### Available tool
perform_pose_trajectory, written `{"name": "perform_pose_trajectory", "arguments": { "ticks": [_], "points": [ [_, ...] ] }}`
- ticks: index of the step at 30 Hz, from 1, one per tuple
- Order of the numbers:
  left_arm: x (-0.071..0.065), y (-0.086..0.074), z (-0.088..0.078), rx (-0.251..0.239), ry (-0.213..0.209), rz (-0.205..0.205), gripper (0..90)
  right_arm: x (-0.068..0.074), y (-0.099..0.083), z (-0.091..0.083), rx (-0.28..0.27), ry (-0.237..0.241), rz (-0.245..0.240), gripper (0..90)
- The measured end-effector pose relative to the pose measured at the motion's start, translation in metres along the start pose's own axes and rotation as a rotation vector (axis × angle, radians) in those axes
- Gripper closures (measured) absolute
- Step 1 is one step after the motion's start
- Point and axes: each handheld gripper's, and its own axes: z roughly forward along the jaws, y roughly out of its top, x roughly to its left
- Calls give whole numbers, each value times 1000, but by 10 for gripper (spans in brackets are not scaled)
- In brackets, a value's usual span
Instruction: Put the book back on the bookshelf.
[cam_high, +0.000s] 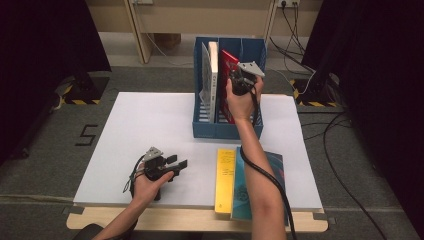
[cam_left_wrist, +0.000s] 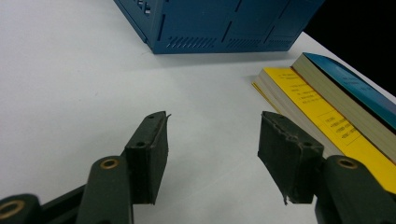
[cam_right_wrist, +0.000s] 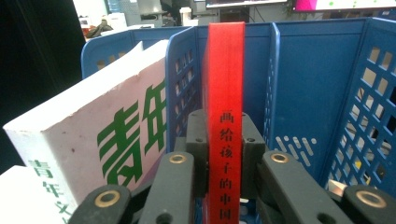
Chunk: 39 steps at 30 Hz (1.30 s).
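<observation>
We have the red book (cam_right_wrist: 226, 116) clamped by its spine between the pads of our right gripper (cam_right_wrist: 225, 154), jaws drawn in narrow against both covers. The book stands upright in the middle compartment of the blue rack (cam_high: 250, 52), seen from above as a red slab (cam_high: 228, 75) just beside the divider. In the compartment to its left lean the white books (cam_right_wrist: 93, 135), tilted toward the rack's outer wall. Our right hand (cam_high: 242, 97) holds the gripper over the rack's front edge.

Our left gripper (cam_left_wrist: 212, 149) stands wide open with nothing between its pads, held low over the bare white table (cam_high: 140, 130), well apart from the rack. Near the table's front edge lie a yellow book (cam_high: 225, 180) and a teal book (cam_high: 245, 187), side by side and touching, partly under our right forearm.
</observation>
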Motion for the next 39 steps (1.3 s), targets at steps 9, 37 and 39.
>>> {"name": "perform_pose_trajectory", "arguments": {
  "ticks": [9, 37, 39],
  "points": [
    [0, 0, 0, -2, 2, 0, 419, -9, -2, -9, 30, 18, 11, 797],
    [-1, 0, 0, -3, 6, 6, 420, -12, -12, -40, 58, 22, 13, 757],
    [-1, 0, 0, -2, 7, 8, 420, -12, -14, -41, 61, 18, 7, 757]
  ]
}}
